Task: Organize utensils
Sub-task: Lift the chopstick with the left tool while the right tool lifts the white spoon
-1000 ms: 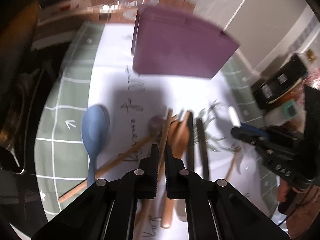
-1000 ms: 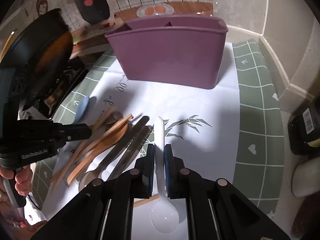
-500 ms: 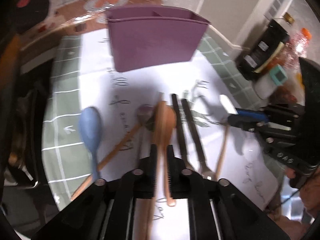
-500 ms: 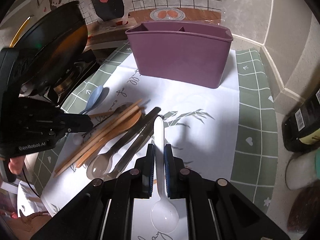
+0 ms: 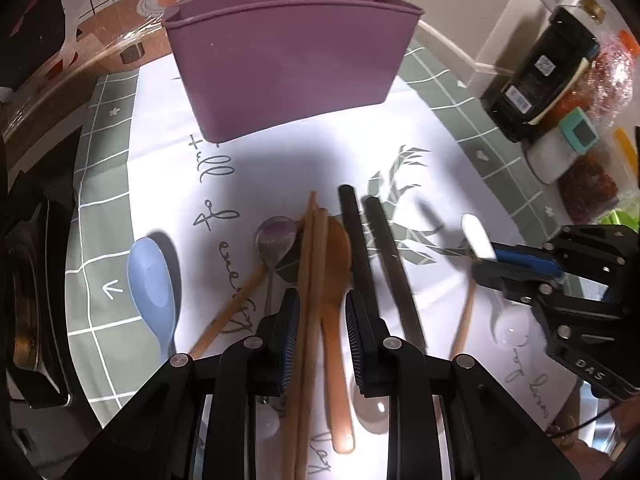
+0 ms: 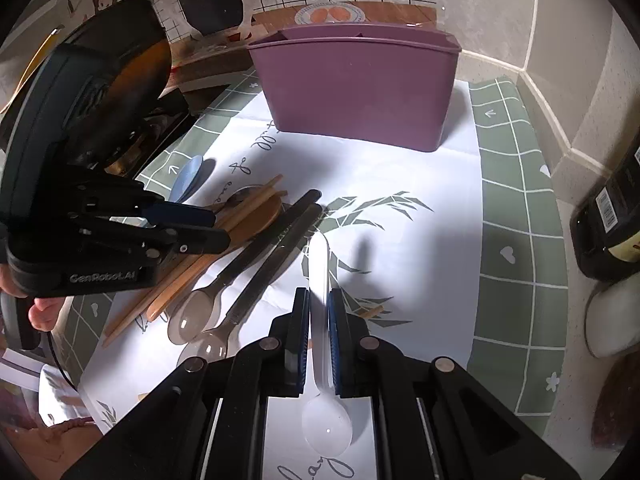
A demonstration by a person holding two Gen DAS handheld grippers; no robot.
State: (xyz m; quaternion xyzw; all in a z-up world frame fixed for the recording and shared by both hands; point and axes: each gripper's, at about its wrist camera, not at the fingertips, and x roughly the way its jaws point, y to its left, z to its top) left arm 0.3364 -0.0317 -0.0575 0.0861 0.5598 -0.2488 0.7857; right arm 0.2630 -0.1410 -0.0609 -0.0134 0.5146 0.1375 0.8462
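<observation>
1. Left wrist view: the left gripper (image 5: pixel 322 322) hangs over the utensil pile in front of the purple holder (image 5: pixel 288 64), a smooth matte plastic caddy with rounded corners and a divided top, standing on the white printed paper (image 5: pixel 432 128) on the tabletop.
2. Its jaws are closing; two light wooden chopsticks (image 5: pixel 310 264) and the wooden spoon (image 5: pixel 336 280) lie between the ribbed pads, whether pressed I cannot tell. Their long axes run toward the holder; the spoon's bowl is at the holder end.
3. Left of these, relative to the holder's front, lie one pale blue plastic spoon (image 5: pixel 152 284) and one metal spoon (image 5: pixel 276 236), bowls toward the holder.
4. Right of them lie two dark-handled utensils (image 5: pixel 376 256), parallel, handles toward the holder, clear rounded heads nearest the camera.
5. Right wrist view: the right gripper (image 6: pixel 319 334) is clamped on one white translucent plastic spoon (image 6: pixel 320 268); handle pointing at the holder, bowl behind the jaws.
</observation>
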